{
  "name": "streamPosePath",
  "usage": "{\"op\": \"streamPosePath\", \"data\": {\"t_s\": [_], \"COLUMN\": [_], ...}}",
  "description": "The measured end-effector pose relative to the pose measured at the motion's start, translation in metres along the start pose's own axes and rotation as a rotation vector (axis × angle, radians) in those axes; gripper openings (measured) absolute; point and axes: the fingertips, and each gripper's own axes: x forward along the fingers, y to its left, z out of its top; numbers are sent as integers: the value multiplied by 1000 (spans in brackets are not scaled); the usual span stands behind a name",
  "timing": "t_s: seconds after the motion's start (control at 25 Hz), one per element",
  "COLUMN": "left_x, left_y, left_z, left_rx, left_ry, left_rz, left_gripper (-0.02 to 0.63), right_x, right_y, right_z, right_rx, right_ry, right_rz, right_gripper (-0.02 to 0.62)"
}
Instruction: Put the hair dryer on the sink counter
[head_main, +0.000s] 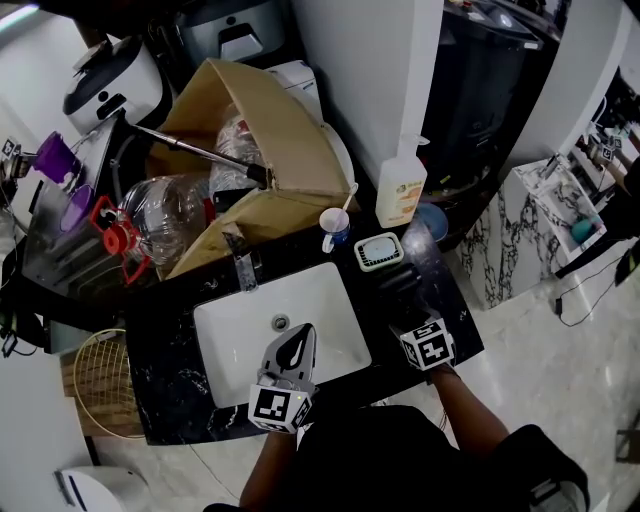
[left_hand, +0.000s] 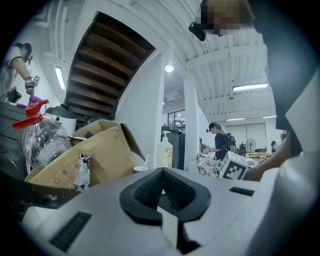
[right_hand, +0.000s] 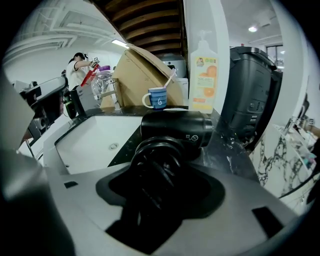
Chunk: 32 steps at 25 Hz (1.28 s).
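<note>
Gripping the hair dryer (right_hand: 175, 129) in the right gripper (right_hand: 160, 172), with jaws spread wide around the handle and the black cord coiled over it. Holding its barrel low over the sink counter (right_hand: 227, 150), just right of the basin (right_hand: 95, 140); not possible to tell whether it is touching the stone. Hovering the left gripper (left_hand: 161, 192) over the basin's front edge, pinched together on nothing.

Showing, in the right gripper view alone, the dryer's glossy cylindrical barrel with small printed symbols; from the head view, losing it almost wholly against the dark counter. Revealing only from the head view the whole rounded-rectangle basin, the drain, a pale soap dish (head_main: 379, 251) and a round wire basket (head_main: 100, 380) beside the counter. Catching, in the left gripper view alone, the ribbed rubber pads (left_hand: 145, 192) meeting in a V.

Setting smooth white ceramic against black, white-veined stone. Standing behind: a chrome faucet (head_main: 243, 268), a blue cup (right_hand: 157, 98), a translucent pump bottle (right_hand: 204, 75) with an orange label, a creased brown cardboard box (head_main: 280, 150) and a clear plastic jug (head_main: 165, 215) with a red cap.
</note>
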Motion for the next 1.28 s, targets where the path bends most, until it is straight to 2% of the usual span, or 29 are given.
{"op": "streamPosePath", "data": {"t_s": [0.32, 0.48, 0.6, 0.96, 1.16, 1.28], "left_x": [0, -3, -4, -1, -2, -4], "left_y": [-2, -2, -3, -12, -7, -3], "left_z": [1, 2, 4, 14, 20, 23], "left_rx": [-6, 0, -1, 15, 24, 29], "left_ry": [1, 4, -1, -28, -37, -44], "left_rz": [-33, -41, -52, -96, -86, -75], "left_gripper": [-5, -5, -5, -5, -5, -5], "right_x": [3, -11, -23, -51, -67, -76], "right_y": [1, -2, 0, 5, 13, 21], "right_z": [-2, 9, 19, 59, 83, 95], "right_rx": [-6, 74, 85, -12, -58, -131], "right_ry": [-6, -80, -125, -260, -344, -366], "right_rz": [-11, -34, -39, -86, -105, -118], "right_gripper": [270, 292, 293, 291, 291, 291]}}
